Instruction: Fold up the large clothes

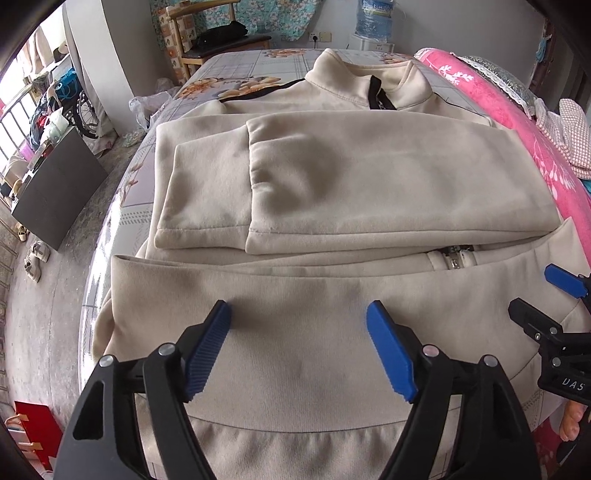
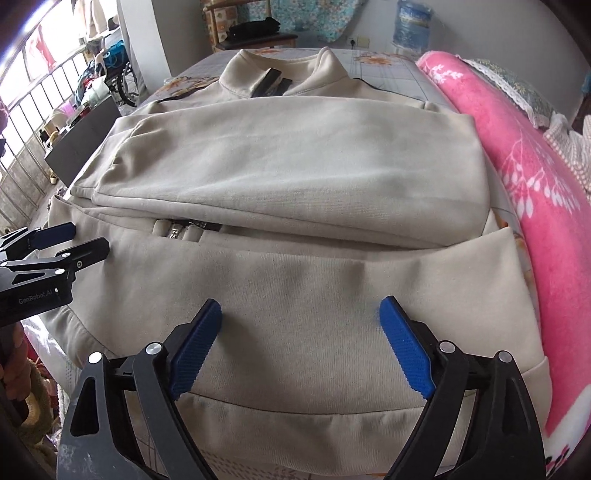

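Observation:
A large beige zip-up jacket [image 1: 332,177] [image 2: 295,166] lies on the bed with both sleeves folded across its chest and its collar at the far end. Its bottom hem [image 1: 295,332] [image 2: 314,314] is folded up toward the zipper [image 1: 452,260] [image 2: 177,232]. My left gripper [image 1: 299,314] hovers over the left half of that folded hem, jaws open, nothing between the blue pads. My right gripper [image 2: 301,310] stands open over the right half of the hem, also empty. Each gripper shows at the edge of the other's view.
The bed has a floral sheet [image 1: 236,66]. A pink blanket [image 2: 535,177] runs along its right side. To the left, the floor holds a dark cabinet [image 1: 55,188], shoes [image 1: 35,258] and a red box [image 1: 35,432]. A chair [image 1: 221,40] and a water bottle [image 2: 412,26] stand beyond the bed.

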Tool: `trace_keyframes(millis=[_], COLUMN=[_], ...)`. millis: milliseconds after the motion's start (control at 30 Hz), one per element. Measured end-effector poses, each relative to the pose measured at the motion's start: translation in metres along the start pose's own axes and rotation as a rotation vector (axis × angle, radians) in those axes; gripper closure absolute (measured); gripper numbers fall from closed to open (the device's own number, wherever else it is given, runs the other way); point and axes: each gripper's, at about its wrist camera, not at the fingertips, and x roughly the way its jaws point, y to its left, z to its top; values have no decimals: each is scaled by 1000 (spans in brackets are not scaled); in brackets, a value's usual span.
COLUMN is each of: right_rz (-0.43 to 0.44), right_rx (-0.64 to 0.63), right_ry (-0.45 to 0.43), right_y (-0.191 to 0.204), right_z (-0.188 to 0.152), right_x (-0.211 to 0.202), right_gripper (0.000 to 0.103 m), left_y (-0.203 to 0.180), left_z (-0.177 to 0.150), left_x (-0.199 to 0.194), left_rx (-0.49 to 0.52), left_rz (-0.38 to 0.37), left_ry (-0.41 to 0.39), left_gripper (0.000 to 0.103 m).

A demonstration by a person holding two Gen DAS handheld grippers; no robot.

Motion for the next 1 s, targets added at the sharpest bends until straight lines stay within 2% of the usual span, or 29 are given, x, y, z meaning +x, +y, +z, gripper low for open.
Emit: trace_keyframes(millis=[233, 700, 1000], right_rz=[-30, -28, -31], right_rx=[-11, -2, -5], right_ry=[36, 88, 98], right_y=[3, 1, 1], right_z=[2, 8, 11], right_x=[5, 8, 10], right_gripper=[8, 8, 8], left_y=[-1, 4, 11], left_z=[0, 6, 17], left_x=[1, 0, -11], left_rx=[-5, -30, -42], left_rz=[-5, -31, -26], left_ry=[8, 44, 22], left_gripper=[25, 23, 23])
